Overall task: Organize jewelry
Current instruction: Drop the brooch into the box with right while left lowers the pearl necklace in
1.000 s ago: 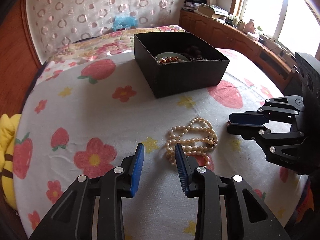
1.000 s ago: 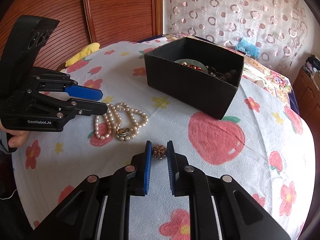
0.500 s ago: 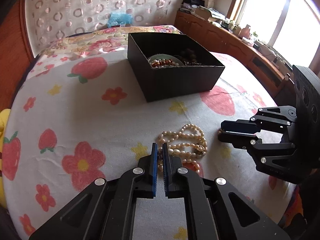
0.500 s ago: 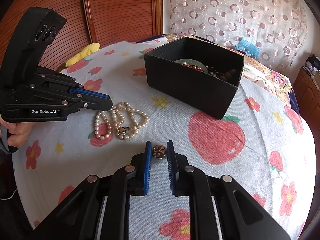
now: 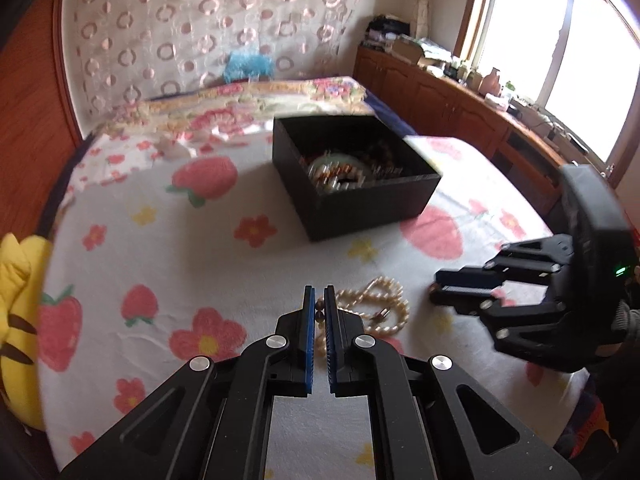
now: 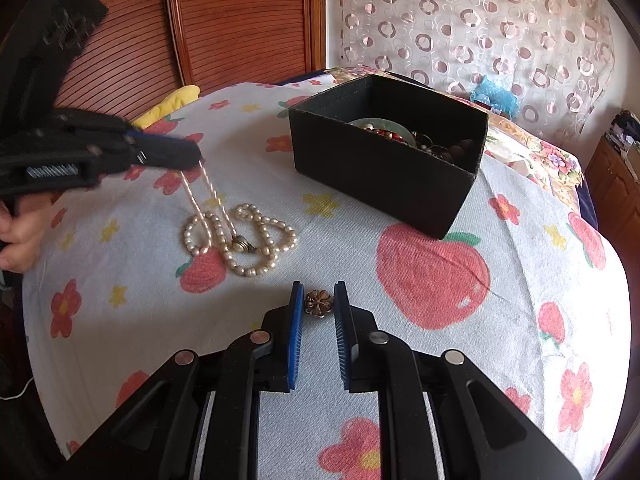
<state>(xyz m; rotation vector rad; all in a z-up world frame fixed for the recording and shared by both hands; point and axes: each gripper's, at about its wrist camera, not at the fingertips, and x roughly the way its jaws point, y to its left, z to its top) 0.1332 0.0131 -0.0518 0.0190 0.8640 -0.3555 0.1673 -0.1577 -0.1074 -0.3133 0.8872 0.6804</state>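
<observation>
Left wrist view
Left gripper (image 5: 319, 300): closed down on a strand of the pearl necklace; beads show in the thin gap between the blue pads; jaws have just been closing.
Pearl necklace (image 5: 380, 304): on the bedspread at about 1 o'clock of the left fingertips, one end caught between the pads, the rest coiled on the cloth.
Right gripper (image 5: 438, 290): enters from 3 o'clock, fingers pointing toward the necklace; tips just beside the coil.
Black box (image 5: 384, 204): open-topped, at 12 o'clock beyond the necklace, well apart from it; beads and a pale round dish inside, blurred.
Bedspread (image 5: 160, 248): white cloth printed with red flowers and strawberries.
Yellow soft toy (image 5: 20, 312): at 9 o'clock, at the bed's edge.

Right wrist view
Right gripper (image 6: 318, 296): fingers part-way apart, standing either side of the brooch; whether the pads touch it cannot be told.
Brooch (image 6: 318, 303): small brown flower shape, on the cloth between the blue pads.
Left gripper (image 6: 188, 156): at 10 o'clock, raised above the cloth, two taut strands of pearls hanging from its tip.
Pearl necklace (image 6: 256, 248): at 11 o'clock of the right fingertips; clasp and remaining loops lie on the cloth.
Black box (image 6: 384, 172): at 12 to 1 o'clock, upright; beads inside.
Hand (image 6: 18, 236): at 9 o'clock, gripping the left tool's handle.
</observation>
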